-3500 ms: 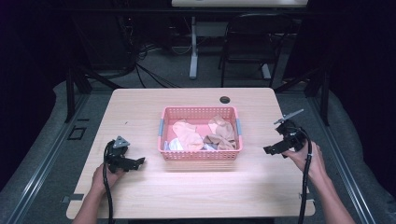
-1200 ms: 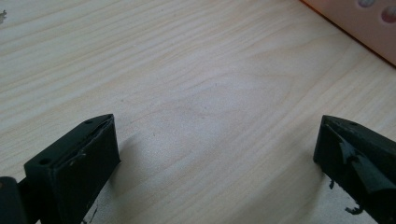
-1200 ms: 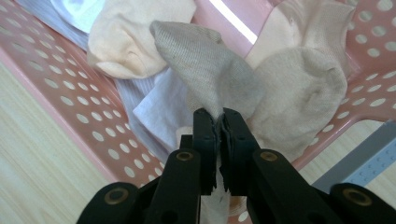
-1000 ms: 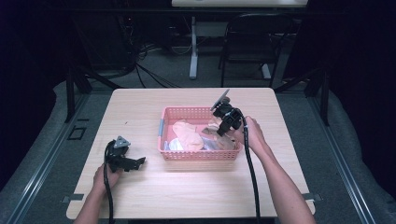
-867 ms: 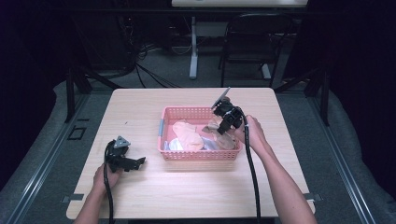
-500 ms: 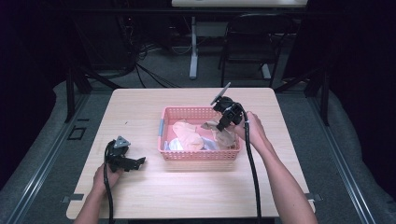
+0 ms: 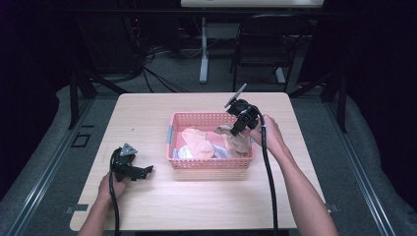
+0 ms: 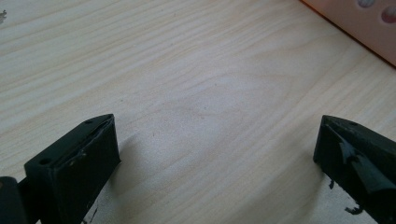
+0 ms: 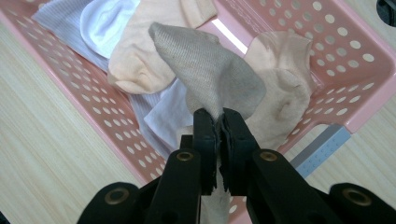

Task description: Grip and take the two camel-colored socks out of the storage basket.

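A pink perforated basket (image 7: 210,162) sat near the middle of the pale wooden counter (image 7: 157,201), holding a heap of socks. The right tongs (image 7: 235,129) hung over the basket's right end, the person's right hand (image 7: 265,135) behind them, and their jaws were pinched tight on a grey-brown sock (image 9: 210,74), which was gathered between the tips and lifted above the rest. In the right gripper view the sock's free end pointed up and away from the jaws, over a peach sock (image 9: 140,60), a white sock (image 9: 105,23) and a pale lavender striped one (image 9: 60,18), while a beige sock (image 9: 285,88) lay against the basket's far wall. The left tongs (image 7: 137,170) rested low on the counter well to the left of the basket, held by the left hand (image 7: 110,184). Their jaws stood wide apart with nothing between them but bare wood, and a corner of the basket (image 8: 359,23) showed at the upper right of the left gripper view.
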A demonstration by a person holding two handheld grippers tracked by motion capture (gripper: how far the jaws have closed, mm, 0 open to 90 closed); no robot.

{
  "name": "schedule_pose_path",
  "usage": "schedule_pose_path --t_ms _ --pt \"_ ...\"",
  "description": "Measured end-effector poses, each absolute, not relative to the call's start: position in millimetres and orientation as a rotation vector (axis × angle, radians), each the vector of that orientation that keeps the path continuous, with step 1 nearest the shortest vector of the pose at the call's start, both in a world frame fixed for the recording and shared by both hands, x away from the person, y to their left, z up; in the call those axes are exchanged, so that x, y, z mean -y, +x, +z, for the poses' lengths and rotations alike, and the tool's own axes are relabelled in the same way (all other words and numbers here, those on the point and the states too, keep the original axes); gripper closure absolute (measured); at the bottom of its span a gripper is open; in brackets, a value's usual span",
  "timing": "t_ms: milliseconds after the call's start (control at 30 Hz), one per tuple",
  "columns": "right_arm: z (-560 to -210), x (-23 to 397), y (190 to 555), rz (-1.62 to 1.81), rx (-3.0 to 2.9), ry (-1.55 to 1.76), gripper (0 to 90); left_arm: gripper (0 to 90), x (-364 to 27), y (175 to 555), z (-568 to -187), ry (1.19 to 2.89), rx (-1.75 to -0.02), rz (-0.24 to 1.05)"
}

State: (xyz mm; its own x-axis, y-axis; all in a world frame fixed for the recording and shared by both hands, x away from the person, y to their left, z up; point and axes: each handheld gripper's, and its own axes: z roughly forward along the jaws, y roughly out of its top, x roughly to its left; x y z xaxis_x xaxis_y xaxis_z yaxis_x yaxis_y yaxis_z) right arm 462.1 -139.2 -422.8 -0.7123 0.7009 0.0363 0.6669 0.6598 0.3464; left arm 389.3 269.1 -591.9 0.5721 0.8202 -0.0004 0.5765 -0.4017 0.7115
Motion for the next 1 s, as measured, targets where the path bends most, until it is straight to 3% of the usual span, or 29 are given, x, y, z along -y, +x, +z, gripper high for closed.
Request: schedule_pose_path --t_ms 1000 --pt "-388.4 150.6 455.1 0.562 -2.758 1.127 85.9 0.0 -268.9 389.4 -591.9 2.126 -1.111 0.463"
